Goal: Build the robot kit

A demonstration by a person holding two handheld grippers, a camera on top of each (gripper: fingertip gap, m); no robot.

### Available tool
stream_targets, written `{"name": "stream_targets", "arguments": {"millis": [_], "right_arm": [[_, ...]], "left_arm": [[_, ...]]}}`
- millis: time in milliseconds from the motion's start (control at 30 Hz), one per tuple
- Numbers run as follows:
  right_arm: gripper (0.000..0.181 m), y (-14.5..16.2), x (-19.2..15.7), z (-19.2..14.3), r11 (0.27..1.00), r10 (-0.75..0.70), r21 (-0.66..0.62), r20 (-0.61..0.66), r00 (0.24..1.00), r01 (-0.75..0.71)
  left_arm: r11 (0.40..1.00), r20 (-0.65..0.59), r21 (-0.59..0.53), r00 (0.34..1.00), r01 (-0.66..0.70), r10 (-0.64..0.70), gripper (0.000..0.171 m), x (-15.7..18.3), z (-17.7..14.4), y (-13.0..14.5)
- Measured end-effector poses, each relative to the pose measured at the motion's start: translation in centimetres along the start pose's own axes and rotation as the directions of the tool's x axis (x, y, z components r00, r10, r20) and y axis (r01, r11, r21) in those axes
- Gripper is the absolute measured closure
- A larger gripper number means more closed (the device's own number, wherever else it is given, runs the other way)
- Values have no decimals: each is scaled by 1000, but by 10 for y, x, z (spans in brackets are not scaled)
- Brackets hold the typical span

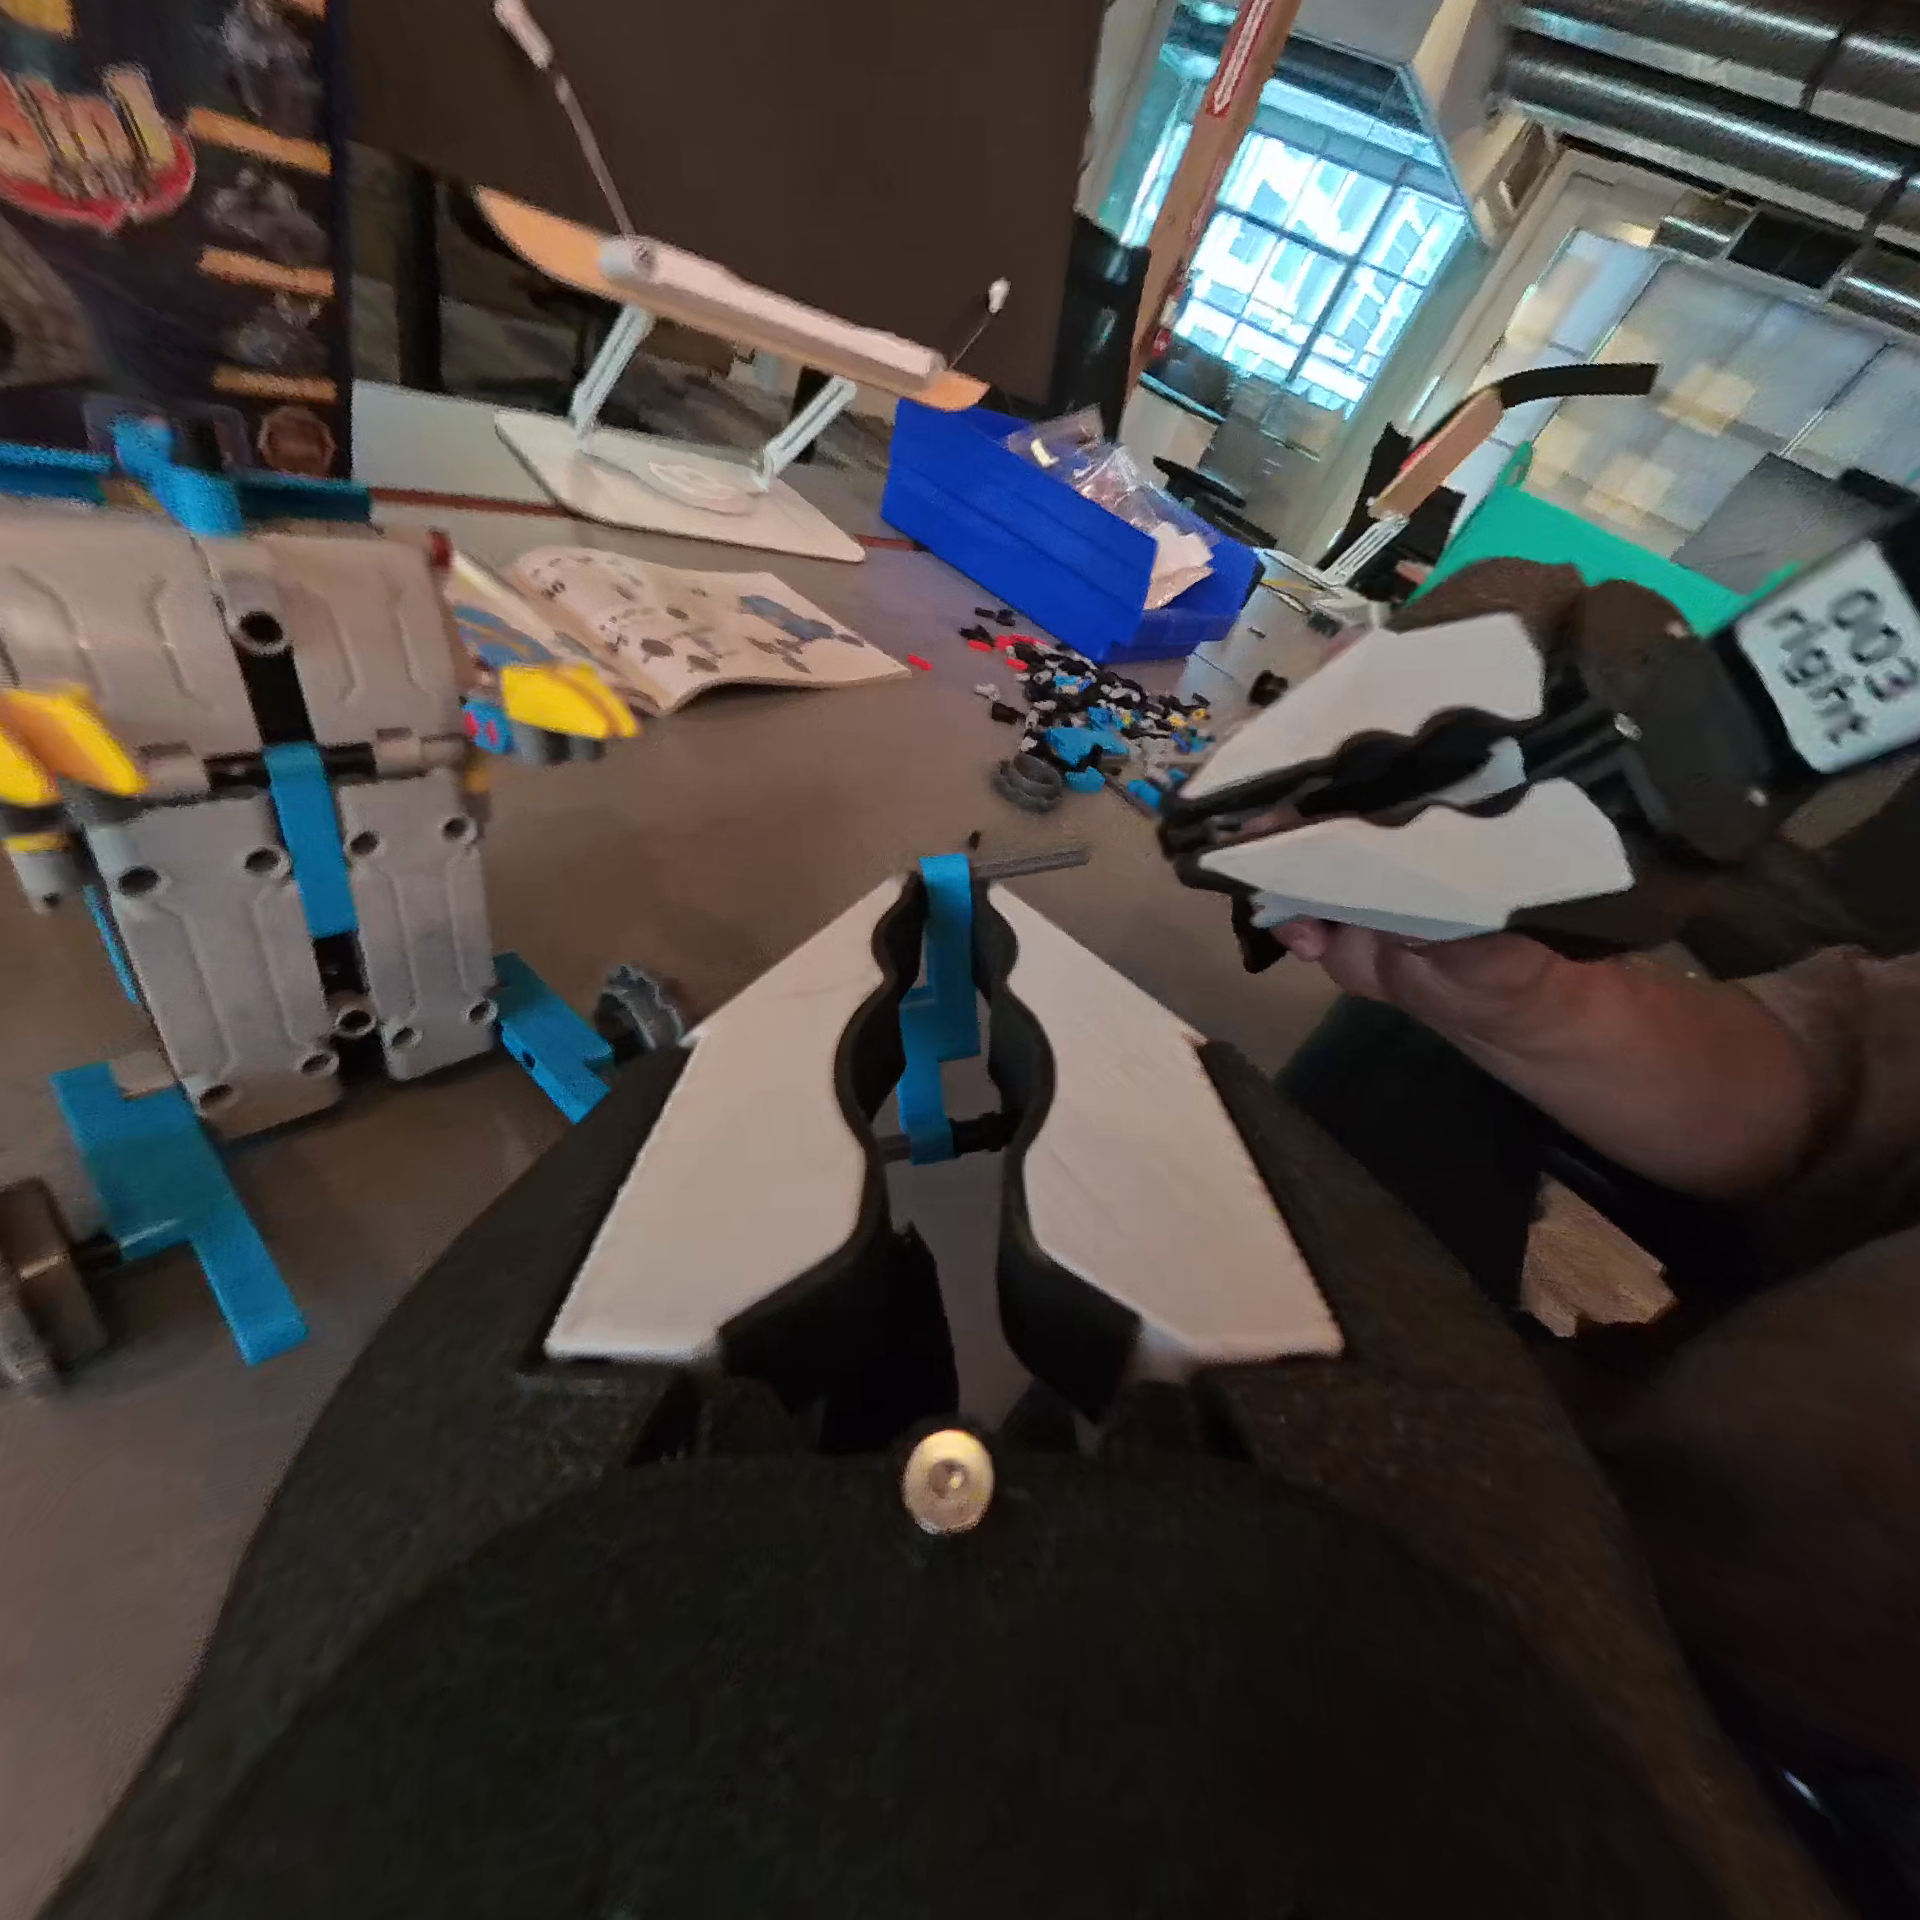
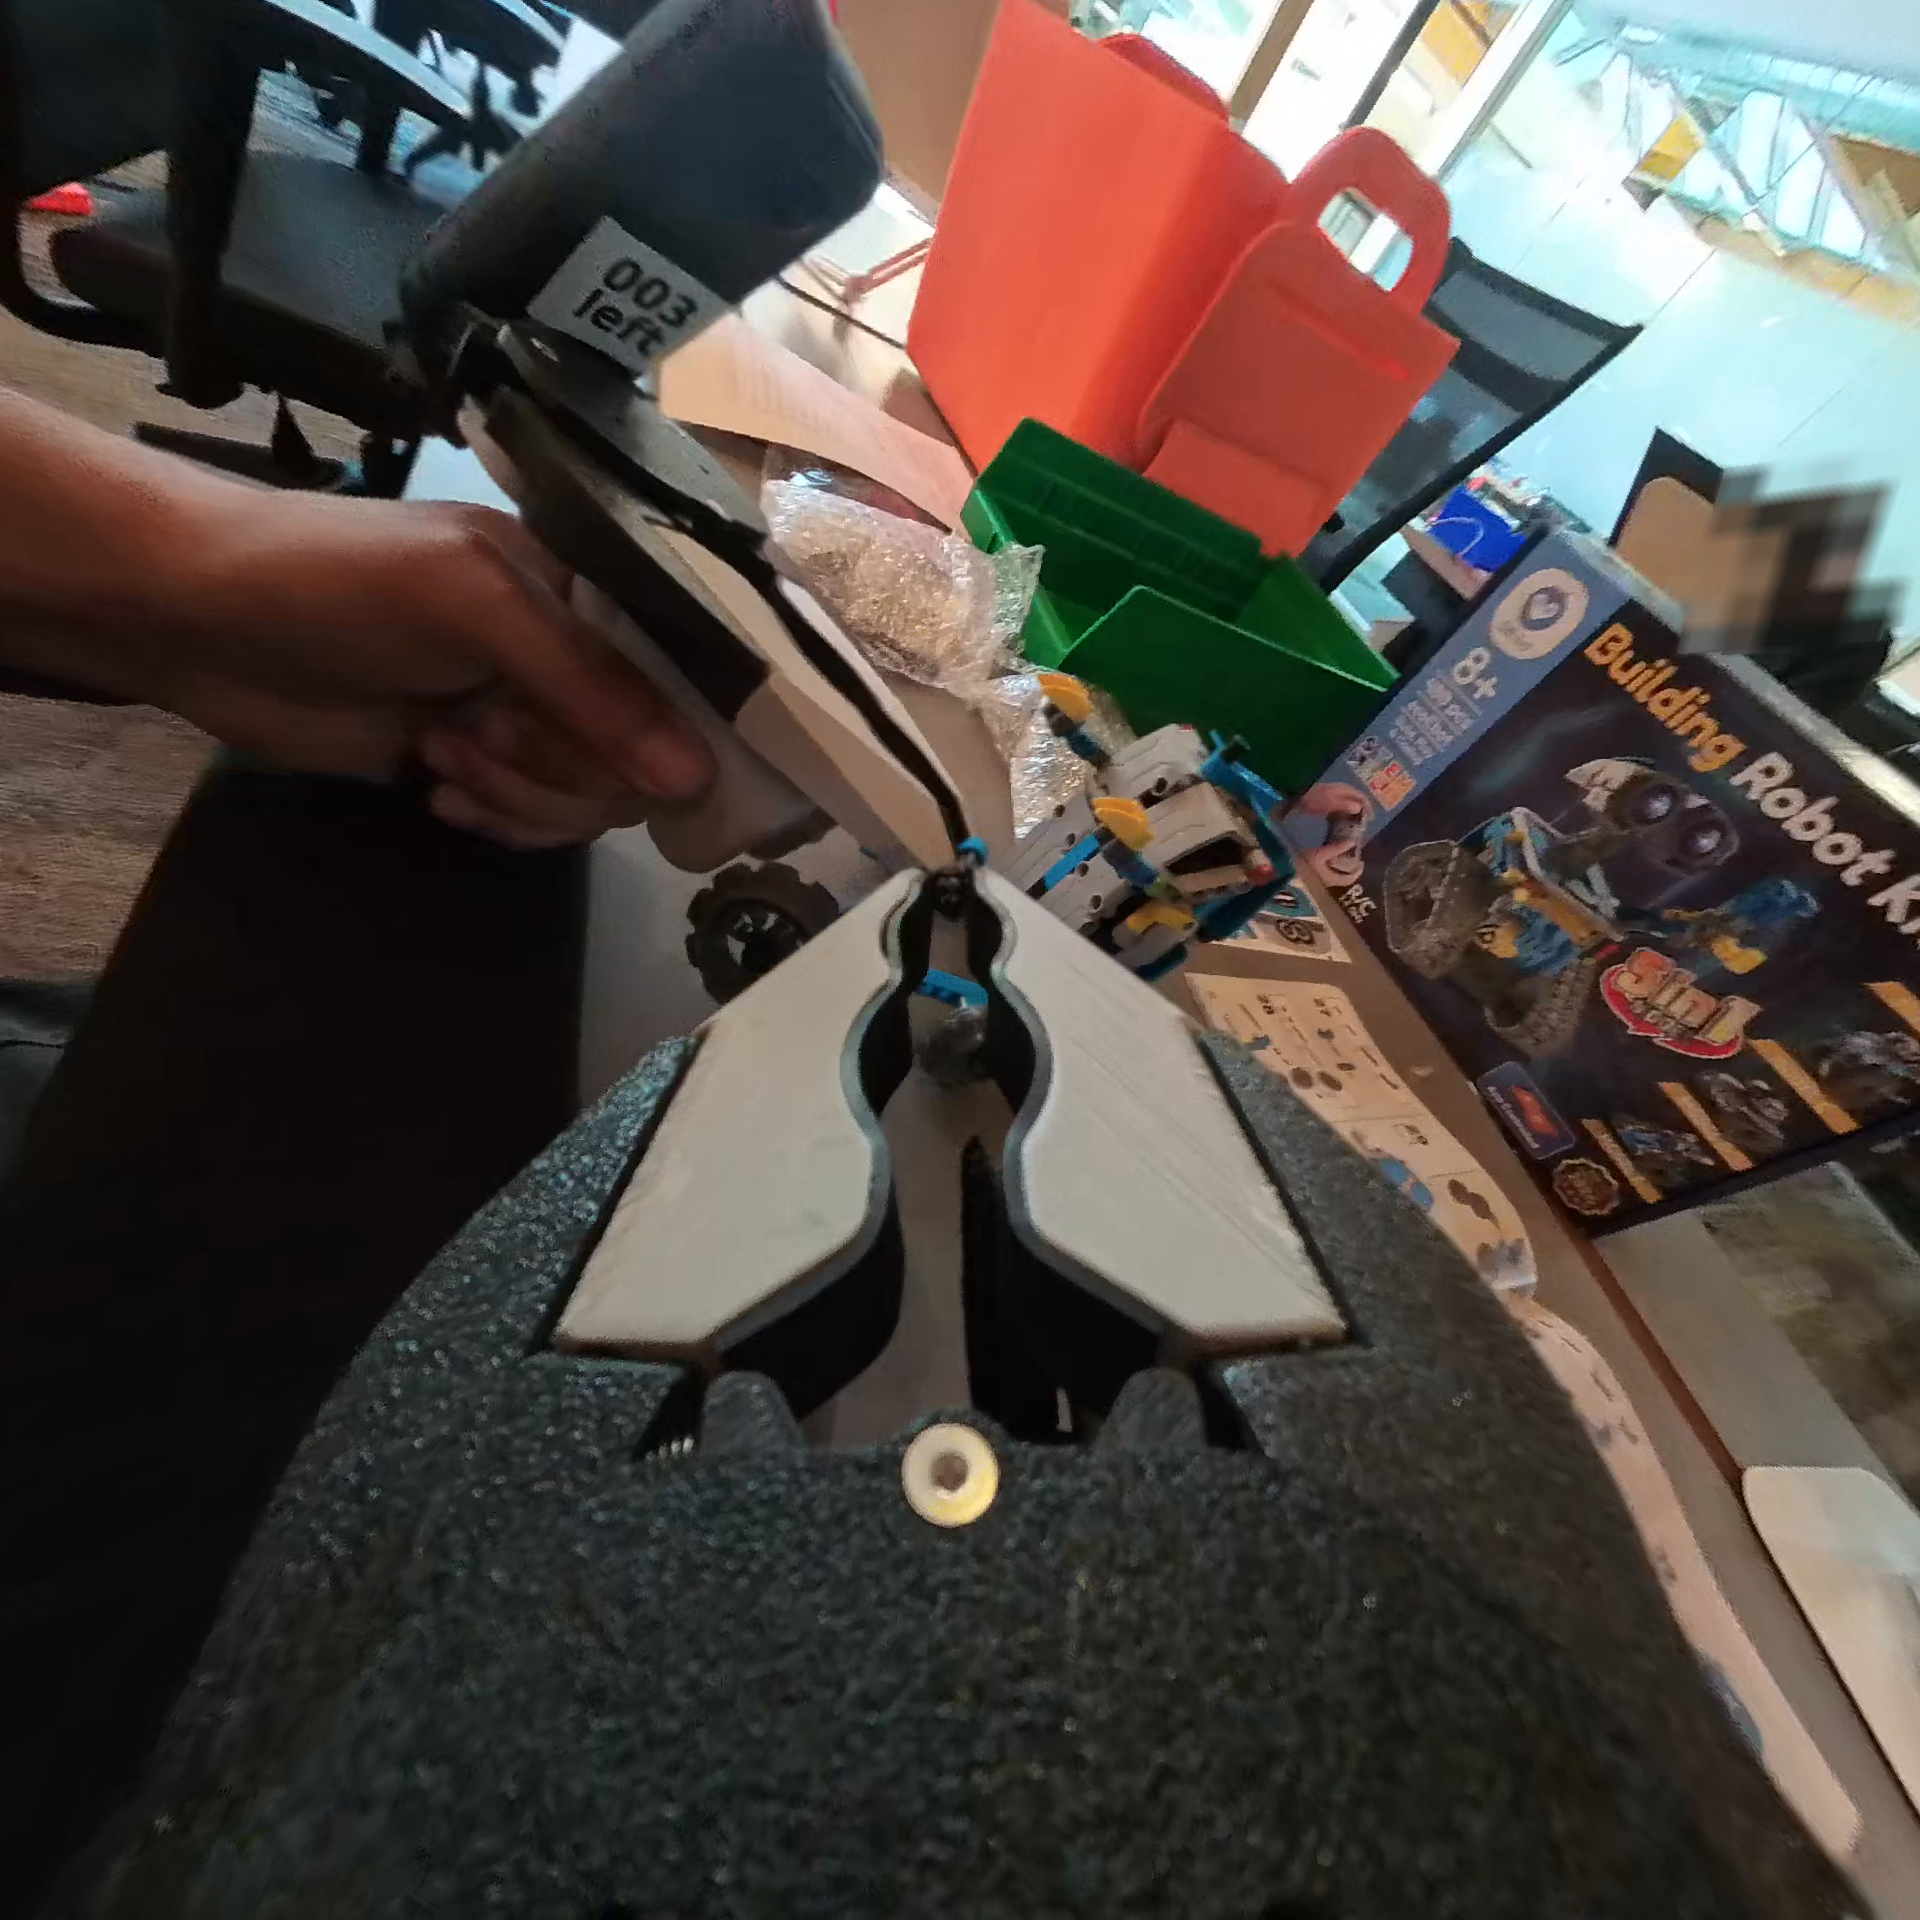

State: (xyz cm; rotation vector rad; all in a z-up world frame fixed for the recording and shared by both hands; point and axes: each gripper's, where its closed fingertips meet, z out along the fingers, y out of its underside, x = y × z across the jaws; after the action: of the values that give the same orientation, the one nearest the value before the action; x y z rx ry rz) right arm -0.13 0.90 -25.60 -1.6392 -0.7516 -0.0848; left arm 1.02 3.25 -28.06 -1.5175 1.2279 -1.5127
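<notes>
My left gripper (image 1: 945,883) is shut on a blue bracket piece (image 1: 943,997) with a black pin at its lower end; a thin grey axle (image 1: 1034,860) sticks out to the right by the tips. My right gripper (image 2: 948,883) is shut on a small black part (image 2: 948,896), tip to tip with the left gripper (image 2: 940,821), whose blue piece (image 2: 971,850) just shows. In the left wrist view the right gripper (image 1: 1179,836) sits just right of the grey axle. A grey, blue and yellow robot model (image 1: 281,810) stands to the left, also in the right wrist view (image 2: 1153,831).
An open instruction booklet (image 1: 686,634), a heap of small parts (image 1: 1101,707) and a blue bin (image 1: 1049,540) lie beyond. A kit box (image 2: 1662,914), green bin (image 2: 1174,592), orange bag (image 2: 1143,260), bubble wrap (image 2: 894,582) and a black wheel (image 2: 748,935) surround the model. A white stand (image 1: 686,416) is behind. Some 4 cm of space lies between my two pairs of fingers.
</notes>
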Motion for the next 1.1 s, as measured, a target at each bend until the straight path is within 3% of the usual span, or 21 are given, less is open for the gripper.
{"name": "stream_targets", "arguments": {"millis": [200, 567, 1100], "right_arm": [[175, 9, 3, 7, 997, -60, -55, -72, 996, 56], [175, 24, 1, 8, 985, -128, -125, -67, 990, 119], [175, 31, -10, 2, 960, -270, -70, 1, 963, 270]], "left_arm": [[997, -10, -69, 999, 45, -46, 164, -3, 7, 9], [992, -16, -113, 998, 53, -55, 164, -2, 10, 15], [982, -91, -188, 995, 25, -43, 165, 11, 13, 27]]}}
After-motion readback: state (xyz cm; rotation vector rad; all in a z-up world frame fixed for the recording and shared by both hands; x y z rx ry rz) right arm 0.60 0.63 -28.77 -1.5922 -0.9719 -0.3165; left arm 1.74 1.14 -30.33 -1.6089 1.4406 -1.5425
